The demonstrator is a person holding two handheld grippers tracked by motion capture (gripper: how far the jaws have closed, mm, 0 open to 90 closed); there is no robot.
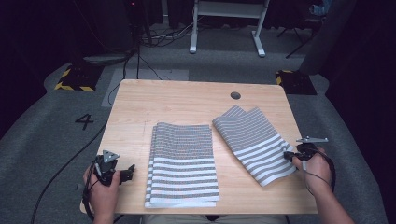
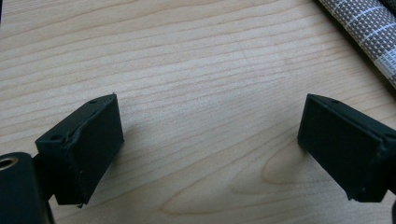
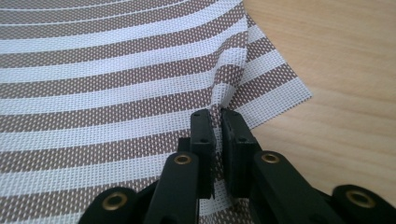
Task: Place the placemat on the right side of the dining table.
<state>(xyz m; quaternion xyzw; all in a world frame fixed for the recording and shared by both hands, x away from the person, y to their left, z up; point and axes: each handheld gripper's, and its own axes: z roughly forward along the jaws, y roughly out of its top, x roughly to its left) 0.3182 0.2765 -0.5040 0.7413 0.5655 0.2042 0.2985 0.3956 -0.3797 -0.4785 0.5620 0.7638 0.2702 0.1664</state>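
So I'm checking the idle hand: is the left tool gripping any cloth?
No: in the left gripper view the left tool stands wide open over the bare wooden table, with nothing between its jaws.

bare wood (image 1: pixel 187 100) across far half, two striped cloths (image 1: pixel 183 163) (image 1: pixel 256 140) crowding the near middle

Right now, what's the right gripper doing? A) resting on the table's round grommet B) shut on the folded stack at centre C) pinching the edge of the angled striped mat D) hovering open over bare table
C: in the right gripper view, the right gripper has its jaws pressed together on a pinched-up fold at the edge of the angled striped mat, near its corner.
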